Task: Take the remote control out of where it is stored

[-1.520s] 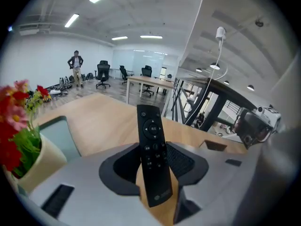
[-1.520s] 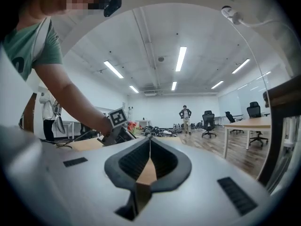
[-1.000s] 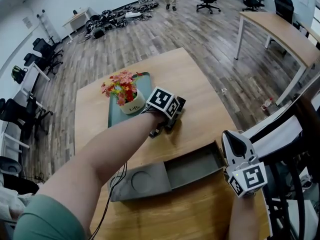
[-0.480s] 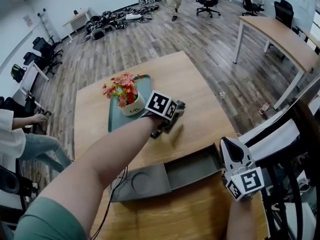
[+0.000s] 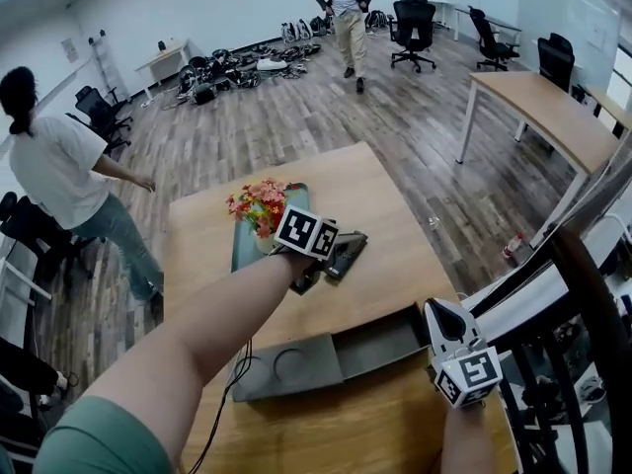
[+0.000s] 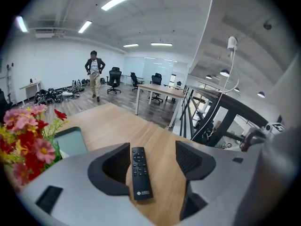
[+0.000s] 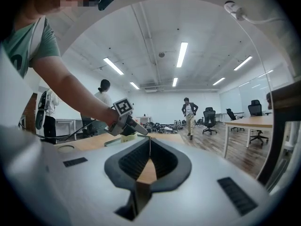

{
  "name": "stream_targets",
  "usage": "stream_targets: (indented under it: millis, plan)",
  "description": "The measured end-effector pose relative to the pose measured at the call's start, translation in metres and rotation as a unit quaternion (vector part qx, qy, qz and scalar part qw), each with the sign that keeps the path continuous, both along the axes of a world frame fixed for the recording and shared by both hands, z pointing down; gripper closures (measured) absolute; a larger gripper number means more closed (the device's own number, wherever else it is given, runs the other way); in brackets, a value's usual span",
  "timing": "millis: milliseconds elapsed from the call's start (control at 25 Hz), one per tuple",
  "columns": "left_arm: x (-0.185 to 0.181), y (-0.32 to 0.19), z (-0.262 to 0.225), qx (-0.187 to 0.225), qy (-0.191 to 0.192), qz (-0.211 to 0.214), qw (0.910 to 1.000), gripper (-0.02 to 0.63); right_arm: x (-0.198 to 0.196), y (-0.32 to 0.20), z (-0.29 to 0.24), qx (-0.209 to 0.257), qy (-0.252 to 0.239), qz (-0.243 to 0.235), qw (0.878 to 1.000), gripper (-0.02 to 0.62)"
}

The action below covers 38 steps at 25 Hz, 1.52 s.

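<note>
My left gripper [image 6: 153, 149]: jaws just opened, now wide apart, gripping nothing. Slim black plastic remote control [image 6: 141, 173] lies flat on light wooden table [image 6: 113, 121], framed between the jaws, untouched. My right gripper [image 7: 149, 142]: clenched, empty.

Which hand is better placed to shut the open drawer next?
Right, probably: the right tool, shut, sits beside the drawer; the left tool, just opened, hangs above the remote, farther away.

In the head view the left gripper [image 5: 341, 255] covers part of the potted flowers [image 5: 257, 203] and most of the remote control [image 6: 140, 172], whose logo is unreadably small.
</note>
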State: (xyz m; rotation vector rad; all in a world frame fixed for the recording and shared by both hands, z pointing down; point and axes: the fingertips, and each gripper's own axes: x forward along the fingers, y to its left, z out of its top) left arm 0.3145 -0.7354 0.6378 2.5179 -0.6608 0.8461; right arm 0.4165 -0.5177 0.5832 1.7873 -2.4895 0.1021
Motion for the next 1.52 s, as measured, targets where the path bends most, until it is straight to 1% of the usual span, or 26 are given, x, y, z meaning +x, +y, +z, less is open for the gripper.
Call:
stream_targets:
  millis: [80,160,200,320,440,600,720,840,920,1040,1160,1280,1360,1520]
  plan:
    - [-0.004,0.013,-0.021,-0.001,0.032,0.001,0.9995,0.3,-0.005,0.006,-0.005,-0.006,0.0,-0.003,1.0,0.589]
    - [-0.013,0.03,-0.046,0.001,0.072,-0.006,0.9974,0.375,-0.01,0.014,-0.014,-0.01,0.001,-0.007,1.0,0.589]
    - [-0.02,0.041,-0.057,0.002,0.086,-0.01,0.9962,0.403,-0.012,0.02,-0.019,-0.012,0.001,-0.01,1.0,0.589]
    - [-0.047,0.075,-0.08,-0.001,0.112,-0.025,0.9933,0.503,-0.019,0.04,-0.034,-0.019,-0.002,-0.017,1.0,0.589]
    - [-0.084,0.109,-0.107,-0.007,0.142,-0.035,0.9892,0.596,-0.03,0.065,-0.044,-0.028,-0.001,-0.019,0.999,0.589]
    - [-0.148,0.154,-0.16,0.011,0.177,-0.04,0.9833,0.601,-0.055,0.092,-0.073,-0.035,-0.008,-0.033,0.999,0.589]
    - [-0.18,0.187,-0.2,0.025,0.206,-0.055,0.9767,0.603,-0.059,0.107,-0.094,-0.042,-0.021,-0.049,0.998,0.589]
    - [-0.214,0.227,-0.231,0.053,0.229,-0.065,0.9698,0.603,-0.069,0.127,-0.106,-0.053,-0.04,-0.064,0.996,0.589]
    - [-0.245,0.256,-0.245,0.076,0.239,-0.067,0.9657,0.603,-0.085,0.14,-0.111,-0.055,-0.06,-0.073,0.994,0.589]
    - [-0.299,0.302,-0.26,0.106,0.252,-0.066,0.9596,0.603,-0.119,0.158,-0.117,-0.058,-0.079,-0.072,0.993,0.589]
    - [-0.351,0.35,-0.271,0.131,0.259,-0.058,0.9551,0.603,-0.163,0.18,-0.137,-0.051,-0.075,-0.065,0.994,0.589]
    - [-0.409,0.396,-0.274,0.154,0.247,-0.053,0.9553,0.603,-0.217,0.212,-0.165,-0.03,-0.067,-0.068,0.995,0.589]
    - [-0.448,0.422,-0.28,0.159,0.24,-0.056,0.9559,0.603,-0.251,0.234,-0.185,-0.018,-0.066,-0.068,0.995,0.589]
    - [-0.509,0.472,-0.293,0.172,0.24,-0.054,0.9539,0.603,-0.298,0.29,-0.217,-0.007,-0.066,-0.062,0.996,0.589]
